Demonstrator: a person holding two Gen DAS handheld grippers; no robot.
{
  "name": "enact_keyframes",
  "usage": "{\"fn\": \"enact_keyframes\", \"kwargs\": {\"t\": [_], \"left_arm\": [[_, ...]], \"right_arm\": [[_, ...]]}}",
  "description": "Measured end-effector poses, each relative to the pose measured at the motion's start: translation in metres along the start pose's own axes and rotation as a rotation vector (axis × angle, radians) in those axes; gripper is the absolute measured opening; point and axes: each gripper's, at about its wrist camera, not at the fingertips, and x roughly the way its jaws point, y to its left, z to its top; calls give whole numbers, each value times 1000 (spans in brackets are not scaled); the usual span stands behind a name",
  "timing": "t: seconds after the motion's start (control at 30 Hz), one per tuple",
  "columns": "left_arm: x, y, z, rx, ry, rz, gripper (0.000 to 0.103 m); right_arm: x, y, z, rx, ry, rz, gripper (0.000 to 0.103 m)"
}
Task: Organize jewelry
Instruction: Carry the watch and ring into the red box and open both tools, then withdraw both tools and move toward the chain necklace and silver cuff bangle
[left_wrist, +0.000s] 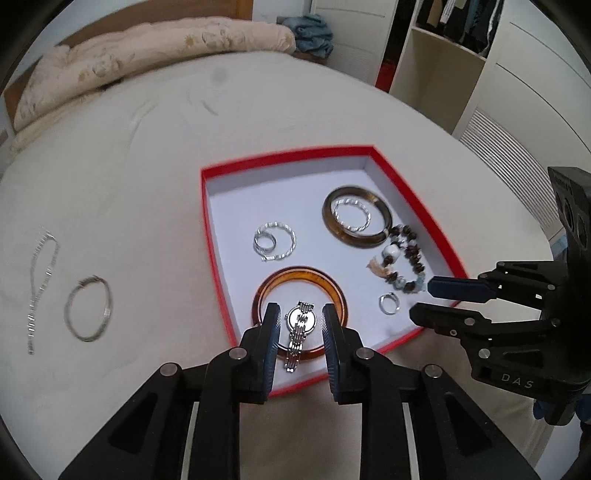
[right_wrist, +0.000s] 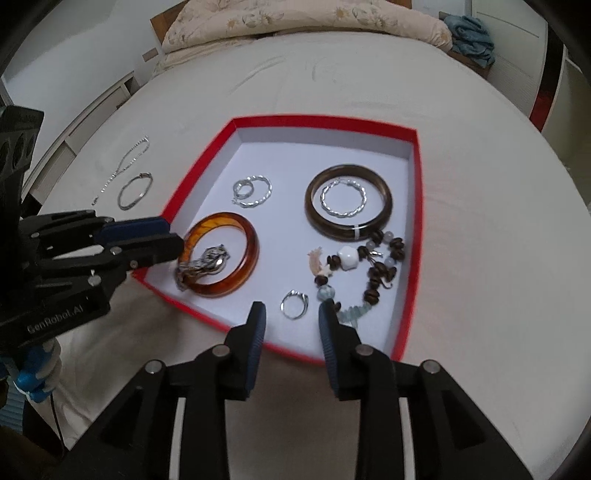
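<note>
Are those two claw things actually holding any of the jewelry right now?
No. The left gripper is open, its fingers either side of the silver watch, which lies across the amber bangle. The right gripper is open above a small ring.

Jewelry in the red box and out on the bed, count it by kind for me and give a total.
Bangles: 2, amber and dark brown
Twisted silver hoops: 2
Small silver rings: 2
Watch: 1
Beaded bracelet: 1
Silver chain on the bed: 1
Thin silver bracelet on the bed: 1
Total: 10
</note>
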Motion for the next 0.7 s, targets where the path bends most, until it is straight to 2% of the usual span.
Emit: {"fn": "enact_keyframes", "kwargs": {"t": [0.1,0.3,0.7], "left_arm": [[-29,-4,0,6,-43,29,25],[-86,-8,-13,0,-121,100,36],[-172,-9,-67,-43,-216,207,52]], "right_arm": [[-22,5,-5,4,-34,0,29],[-68,26,-14,-13,-102,0,29],[-137,88,-36,-95,-204,18,29]]}}
